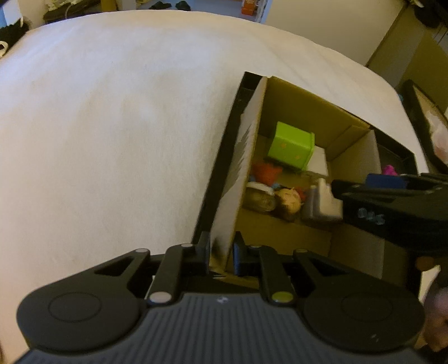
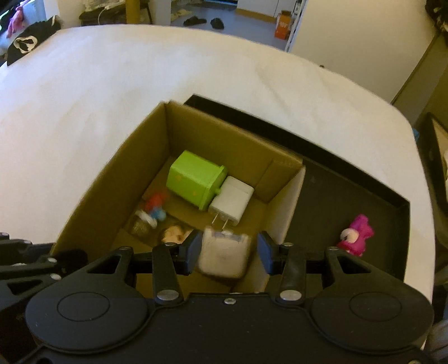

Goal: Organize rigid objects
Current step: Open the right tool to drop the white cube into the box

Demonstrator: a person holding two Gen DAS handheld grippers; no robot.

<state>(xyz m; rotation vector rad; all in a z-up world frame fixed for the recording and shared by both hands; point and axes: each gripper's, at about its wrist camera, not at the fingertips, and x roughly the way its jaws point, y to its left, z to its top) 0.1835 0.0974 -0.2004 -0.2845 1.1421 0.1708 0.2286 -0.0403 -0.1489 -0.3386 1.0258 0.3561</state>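
Observation:
An open cardboard box stands inside a black tray on a white surface. In the box lie a green cube, a white plug charger and several small toys. My left gripper is shut on the box's near left wall. My right gripper hangs over the box's near end. A blurred white adapter sits between its fingers, with a gap to the right pad. A pink plush toy lies in the tray, right of the box.
The white surface stretches wide to the left and behind the box. A black-framed object stands off the right edge. Shoes and an orange carton are on the floor far behind.

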